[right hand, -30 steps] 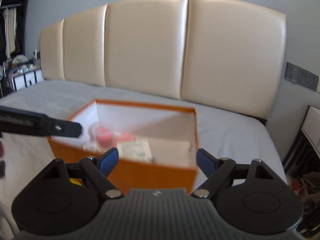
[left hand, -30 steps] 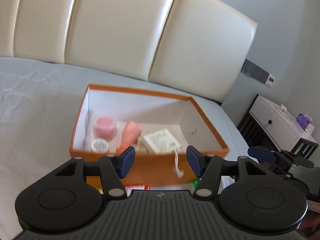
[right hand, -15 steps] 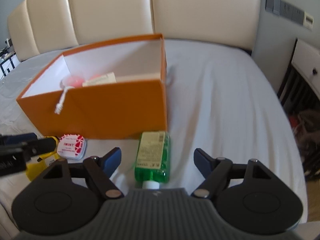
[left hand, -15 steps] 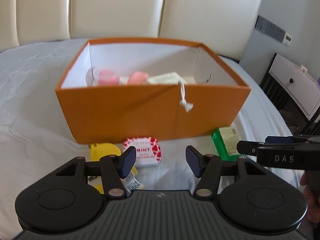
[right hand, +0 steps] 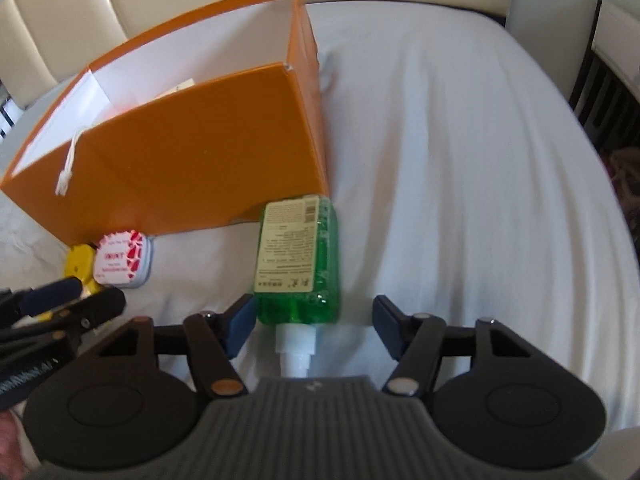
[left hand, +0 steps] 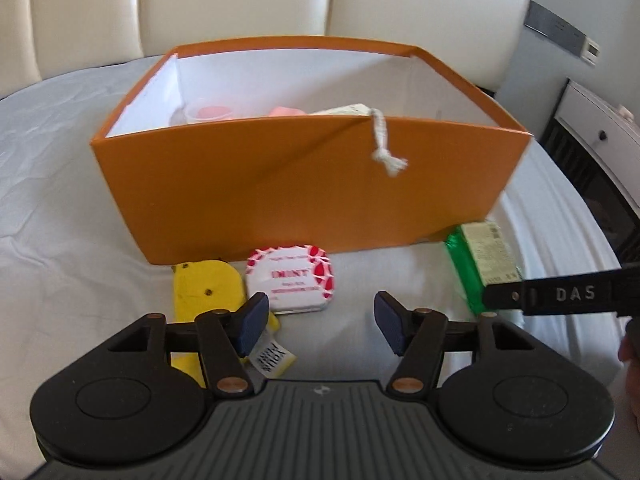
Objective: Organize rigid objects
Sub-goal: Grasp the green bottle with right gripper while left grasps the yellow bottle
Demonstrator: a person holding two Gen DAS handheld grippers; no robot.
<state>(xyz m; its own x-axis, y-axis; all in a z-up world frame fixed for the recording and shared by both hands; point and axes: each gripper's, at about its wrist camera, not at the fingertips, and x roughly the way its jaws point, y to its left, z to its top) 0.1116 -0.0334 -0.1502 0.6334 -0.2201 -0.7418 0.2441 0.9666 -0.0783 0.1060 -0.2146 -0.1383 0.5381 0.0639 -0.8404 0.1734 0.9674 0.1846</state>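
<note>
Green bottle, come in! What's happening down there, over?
Right gripper closing, green bottle between its pads, not pinched yet. Left gripper opening, empty, above mint tin. Orange box right behind. Nothing blocking.

Bedroom: bed (right hand: 460,160), padded headboard (left hand: 240,8), nightstand (left hand: 600,128).

Bright daylight, soft shadows; slight motion blur; fisheye bending at edges, dark corner vignetting.

left tool (left hand: 318,322): jaws opening, nothing between | yellow plastic toy (left hand: 204,290) beside red-and-white mint tin (left hand: 290,278) on grey bed sheet (left hand: 60,240) | open orange cardboard box (left hand: 280,184) behind | green bottle (left hand: 480,264) right
</note>
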